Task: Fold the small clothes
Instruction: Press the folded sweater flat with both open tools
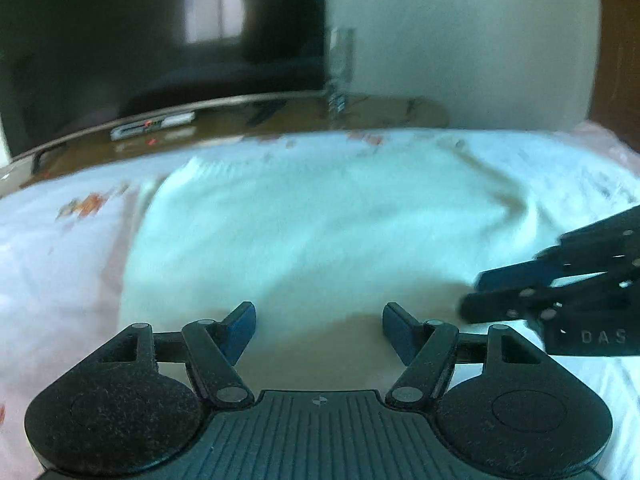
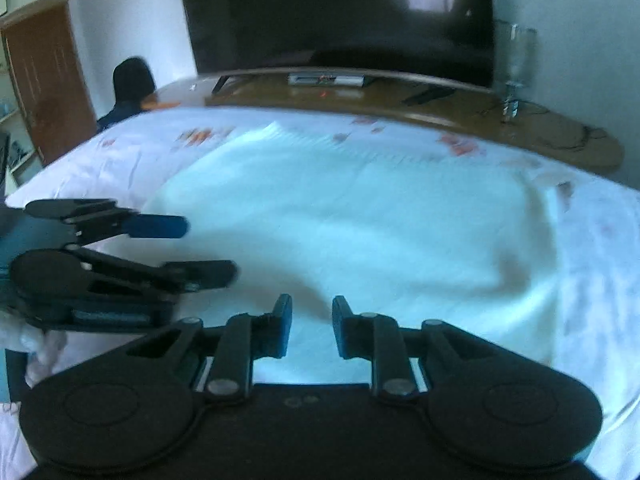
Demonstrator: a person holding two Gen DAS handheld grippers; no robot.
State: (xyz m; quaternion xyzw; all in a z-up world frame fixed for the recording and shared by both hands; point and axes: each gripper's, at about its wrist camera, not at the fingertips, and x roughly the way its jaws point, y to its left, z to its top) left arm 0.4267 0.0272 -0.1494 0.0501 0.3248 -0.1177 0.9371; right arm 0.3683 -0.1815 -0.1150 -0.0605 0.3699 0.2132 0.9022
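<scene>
Jaws apart, left gripper (image 1: pixel 319 330) low over garment (image 1: pixel 304 220) — level

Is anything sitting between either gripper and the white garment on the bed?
Nothing visible. The left gripper and right gripper are both open at the near edge of the white garment, with only its bare cloth between and ahead of their fingers. The two grippers sit side by side, neither blocking the other.
</scene>
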